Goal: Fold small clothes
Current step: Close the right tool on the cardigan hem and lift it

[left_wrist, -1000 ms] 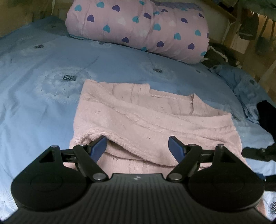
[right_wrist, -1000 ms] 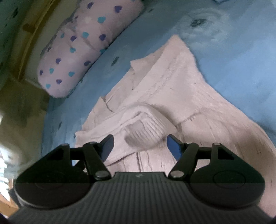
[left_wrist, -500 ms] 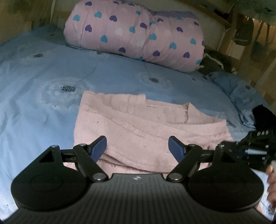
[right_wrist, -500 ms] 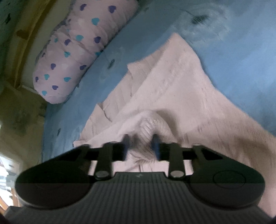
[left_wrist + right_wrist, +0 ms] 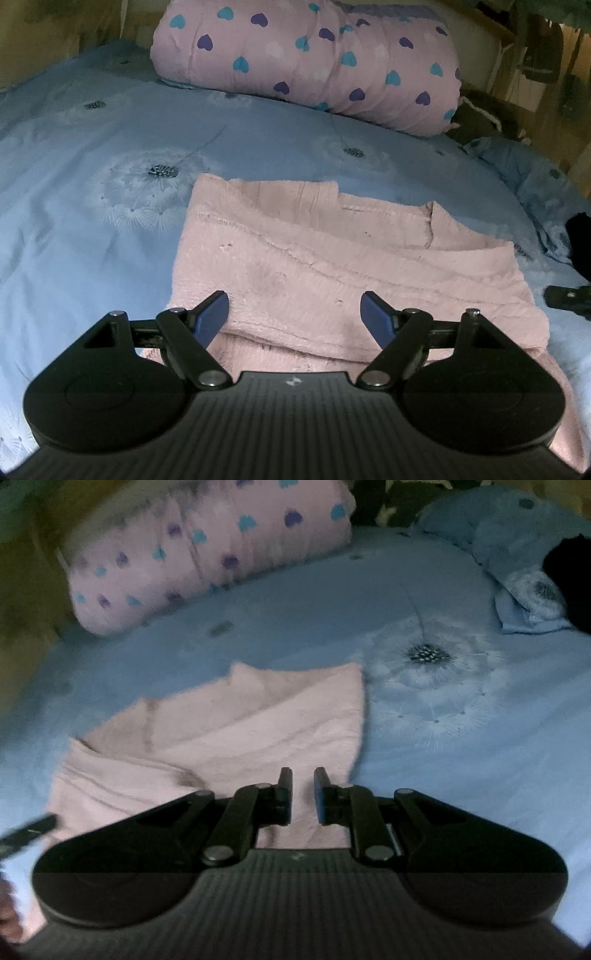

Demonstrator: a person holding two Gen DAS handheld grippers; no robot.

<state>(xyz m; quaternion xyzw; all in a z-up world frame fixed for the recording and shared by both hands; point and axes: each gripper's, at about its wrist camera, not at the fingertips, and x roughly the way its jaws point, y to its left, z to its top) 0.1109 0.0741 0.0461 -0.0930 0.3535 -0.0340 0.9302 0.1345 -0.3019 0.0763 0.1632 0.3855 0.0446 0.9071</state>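
Pink garment (image 5: 332, 266), one, on one blue bed (image 5: 92, 221); left claw (image 5: 294, 314) wide apart, right claw (image 5: 303, 794) closed, empty.

Left gripper (image 5: 294, 314): mine, tilted downward, jaws standing wide apart, blue pads clear of one another, nothing pinched between them. Right gripper (image 5: 303, 794): mine, tilted downward, jaws drawn nearly together with a narrow gap left; whether the pads pinch anything cannot be told. Its dark tip shows at the left view's right edge.
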